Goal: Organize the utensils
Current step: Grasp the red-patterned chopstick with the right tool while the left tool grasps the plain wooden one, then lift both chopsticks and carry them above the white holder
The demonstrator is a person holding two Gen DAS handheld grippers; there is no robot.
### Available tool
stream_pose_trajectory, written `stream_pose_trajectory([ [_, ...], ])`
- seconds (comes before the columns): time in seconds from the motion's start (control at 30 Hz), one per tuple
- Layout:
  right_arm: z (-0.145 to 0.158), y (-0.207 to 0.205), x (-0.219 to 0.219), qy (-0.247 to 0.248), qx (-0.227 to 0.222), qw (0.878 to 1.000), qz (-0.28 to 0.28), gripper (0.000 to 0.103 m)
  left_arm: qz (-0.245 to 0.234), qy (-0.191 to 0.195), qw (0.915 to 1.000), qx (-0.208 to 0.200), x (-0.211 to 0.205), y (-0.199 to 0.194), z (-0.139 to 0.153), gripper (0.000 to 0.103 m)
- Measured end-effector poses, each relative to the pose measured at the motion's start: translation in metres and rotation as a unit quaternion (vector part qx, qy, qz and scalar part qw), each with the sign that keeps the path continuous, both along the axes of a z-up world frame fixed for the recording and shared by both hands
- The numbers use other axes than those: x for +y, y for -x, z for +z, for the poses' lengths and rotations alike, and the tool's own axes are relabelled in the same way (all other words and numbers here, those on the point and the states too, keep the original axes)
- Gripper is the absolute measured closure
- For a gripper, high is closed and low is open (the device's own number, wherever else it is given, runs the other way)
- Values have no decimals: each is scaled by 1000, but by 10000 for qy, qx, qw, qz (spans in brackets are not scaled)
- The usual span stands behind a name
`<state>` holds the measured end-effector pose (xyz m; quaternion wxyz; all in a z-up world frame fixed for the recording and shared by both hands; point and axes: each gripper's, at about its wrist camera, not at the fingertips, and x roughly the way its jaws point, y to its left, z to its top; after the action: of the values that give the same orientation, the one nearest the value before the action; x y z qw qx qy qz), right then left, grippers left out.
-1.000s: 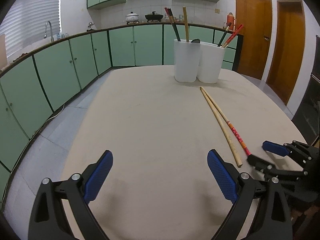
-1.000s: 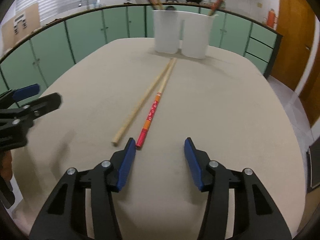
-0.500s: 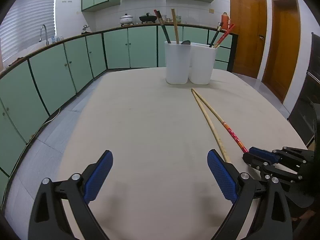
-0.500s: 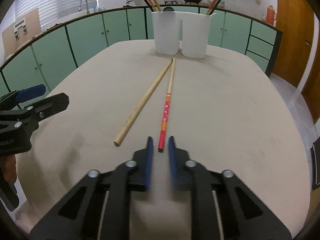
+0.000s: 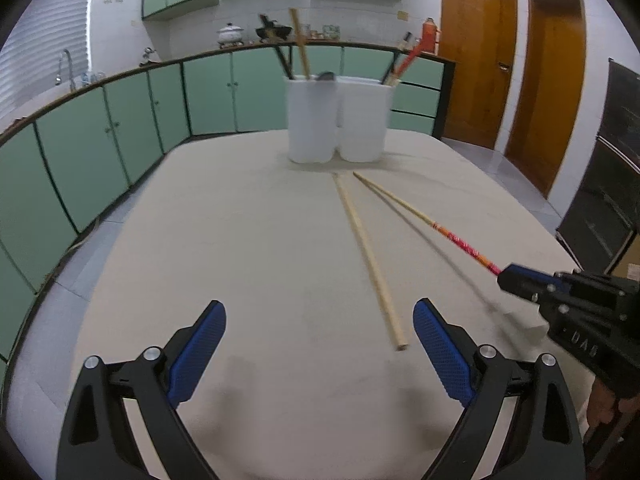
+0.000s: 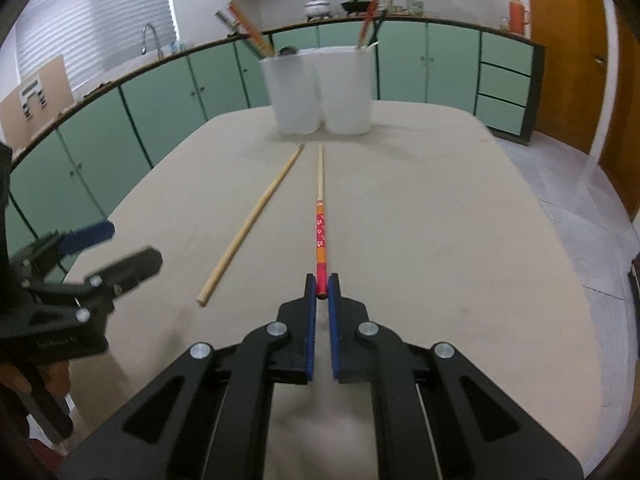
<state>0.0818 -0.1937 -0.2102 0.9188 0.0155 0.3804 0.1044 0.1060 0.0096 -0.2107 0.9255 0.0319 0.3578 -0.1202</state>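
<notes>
A red-handled chopstick (image 6: 320, 216) points toward two white utensil holders (image 6: 318, 92) at the table's far end. My right gripper (image 6: 321, 286) is shut on its red end and holds it slightly raised; it also shows in the left wrist view (image 5: 516, 280) with the chopstick (image 5: 424, 218). A plain wooden chopstick (image 6: 252, 222) lies flat to its left, also in the left wrist view (image 5: 366, 252). My left gripper (image 5: 320, 344) is open and empty, just short of the wooden chopstick's near end. The holders (image 5: 336, 120) contain several utensils.
The beige table (image 5: 240, 240) has rounded edges. Green cabinets (image 5: 120, 128) run along the left and back walls. Wooden doors (image 5: 520, 80) stand at the right. The left gripper (image 6: 92, 256) shows at the left of the right wrist view.
My right gripper closed on the red chopstick's end and lifted it, swinging it apart from the wooden one. The left gripper moved closer to the wooden chopstick.
</notes>
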Motion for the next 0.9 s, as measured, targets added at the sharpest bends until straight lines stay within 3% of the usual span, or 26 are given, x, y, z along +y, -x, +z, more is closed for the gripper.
stream_pose_trajectory([
  [0.13,-3,6,-12,-19,31,9999,-133,98,-203,-10,9996,210,-19,-2,-9,21],
  [0.3,-9,10,-20,-99,146,9996,-226,98,-301,-13,9983,490,-31,-7,-23,45],
  [0.43,-8,8,-25,-144,137,9995,-262,98,-271,-41,9982,538,-35,-7,-27,52],
  [0.57,-9,7,-25,-170,154,9994,-265,98,-277,-54,9983,513,-37,-6,-27,81],
  [0.67,-9,7,-27,-196,163,9993,-279,98,-317,-31,9980,539,-39,-6,-26,95],
  [0.9,-3,8,-31,-180,77,9993,-326,98,-244,40,9990,377,-35,-4,-9,97],
])
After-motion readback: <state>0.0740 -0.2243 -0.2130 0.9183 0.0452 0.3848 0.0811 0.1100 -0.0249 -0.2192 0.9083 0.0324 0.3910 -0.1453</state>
